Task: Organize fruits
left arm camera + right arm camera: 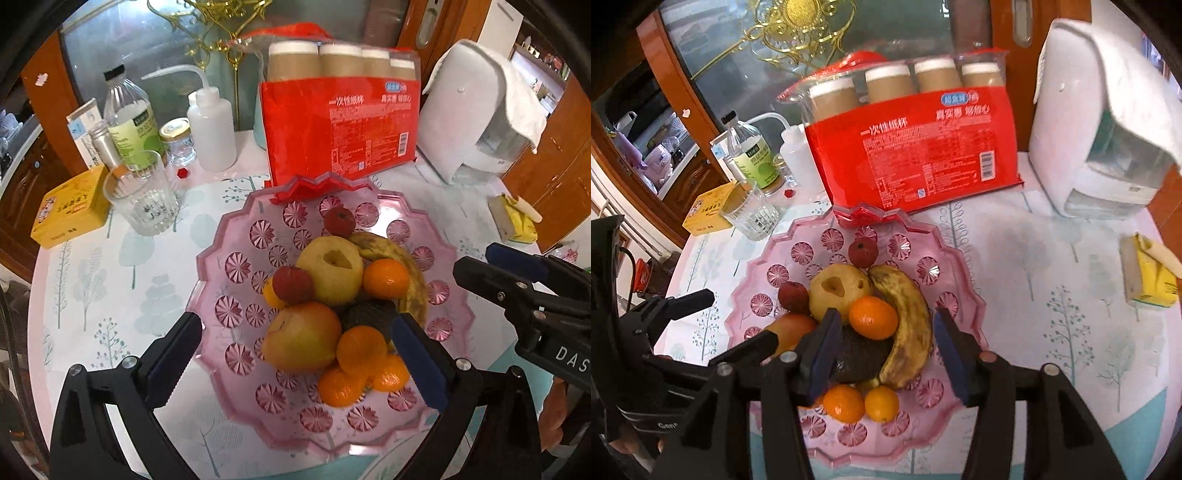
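So both grippers, left [295, 354] and right [882, 350], hang over the pink tray [236, 229] of fruit, fingers spread wide, pinching nothing.

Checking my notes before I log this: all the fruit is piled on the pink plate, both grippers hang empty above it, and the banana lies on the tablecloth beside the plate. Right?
Not quite: the banana lies on the pink plate with the other fruit, curled beside the avocado, as the right wrist view shows. The left gripper and right gripper are indeed empty.
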